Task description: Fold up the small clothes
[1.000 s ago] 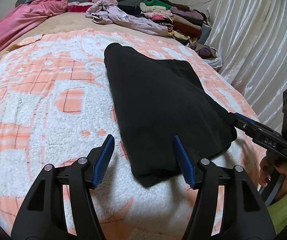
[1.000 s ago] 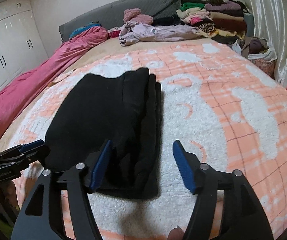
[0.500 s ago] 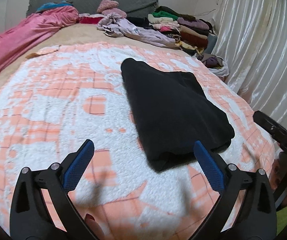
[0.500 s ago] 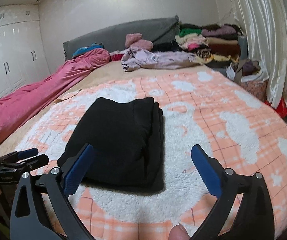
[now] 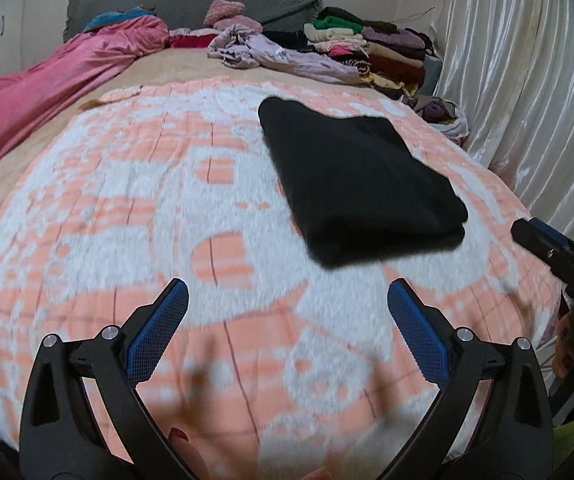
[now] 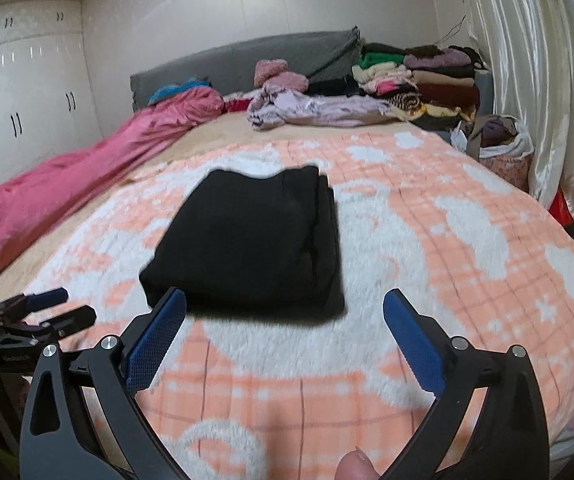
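- Lying folded flat on the blanket, the black garment sat ahead of both hand-held grippers, touched by neither.
- The left hand-held gripper had its jaws spread wide, nothing between the blue pads; the garment lay ahead and to its right, clear of the tips.
- The right hand-held gripper was likewise spread wide and empty; the garment's near edge lay just beyond its left pad and ahead of the gap between the fingers.
- In the right view the left hand-held gripper showed low at the left edge, beside the garment's near left corner but apart from it.
- In the left view the right hand-held gripper appeared at the far right edge, apart from the garment's near right corner.
- Well beyond the garment, a loose lilac cloth lay near the grey headboard, with a stack of folded clothes to its right.
- A pink quilt stretched along the bed's left side, well apart from the garment.
- A pale curtain hung to the right.
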### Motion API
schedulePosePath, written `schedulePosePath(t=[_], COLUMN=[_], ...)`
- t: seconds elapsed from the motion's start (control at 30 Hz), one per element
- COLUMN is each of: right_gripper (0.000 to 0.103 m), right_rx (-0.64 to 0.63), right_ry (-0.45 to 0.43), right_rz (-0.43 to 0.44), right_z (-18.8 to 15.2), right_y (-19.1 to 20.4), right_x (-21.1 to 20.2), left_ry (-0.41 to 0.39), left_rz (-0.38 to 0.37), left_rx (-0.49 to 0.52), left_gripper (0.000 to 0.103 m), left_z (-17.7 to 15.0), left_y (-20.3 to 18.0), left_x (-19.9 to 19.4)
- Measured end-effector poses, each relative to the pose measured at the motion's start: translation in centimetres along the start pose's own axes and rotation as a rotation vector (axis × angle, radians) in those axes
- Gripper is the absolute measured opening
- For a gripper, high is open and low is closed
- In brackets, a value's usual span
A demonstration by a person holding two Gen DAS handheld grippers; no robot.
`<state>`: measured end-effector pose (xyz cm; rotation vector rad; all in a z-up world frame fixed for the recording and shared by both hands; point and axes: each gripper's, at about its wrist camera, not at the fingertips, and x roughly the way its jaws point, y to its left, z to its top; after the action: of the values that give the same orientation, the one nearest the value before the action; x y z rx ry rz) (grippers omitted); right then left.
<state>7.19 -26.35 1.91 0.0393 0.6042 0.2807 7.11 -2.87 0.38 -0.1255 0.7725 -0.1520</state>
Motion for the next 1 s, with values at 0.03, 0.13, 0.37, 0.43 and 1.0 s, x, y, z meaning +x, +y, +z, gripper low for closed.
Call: schedulePosePath(t=[0.03,0.13,0.37,0.43,1.0], right_gripper=[0.098,0.099,0.098,0.098,0.099], right_rx=[-0.005,-0.028,-0.026,-0.022,0.006], right_ry=[0.007,0.035,0.065,0.06,0.071], right_rz=[-0.006,-0.029,-0.037,-0.037,-0.02], right_z=[-0.4,-1.7,-3.1,-2.9,-2.6], right_y=[0.2,0.9,1.6,1.5,1.4], right_x=[0.0,0.3,1.0,1.0,1.1], left_ry=[0.005,0.006,0.007,0.013,0.022], left_rz=[0.0,-0.004,0.014,0.016,0.039], left_rx=[-0.008,-0.039,-0.064,-0.066,-0.064], left_gripper=[0.093,0.093,0.093,0.093,0.093], left_z=[-0.3,-0.9,-1.2,-1.2,-1.3], left_y=[0.1,0.7,1.2,1.3,1.3], left_x=[0.0,-0.3,-0.6,-0.6,-0.9])
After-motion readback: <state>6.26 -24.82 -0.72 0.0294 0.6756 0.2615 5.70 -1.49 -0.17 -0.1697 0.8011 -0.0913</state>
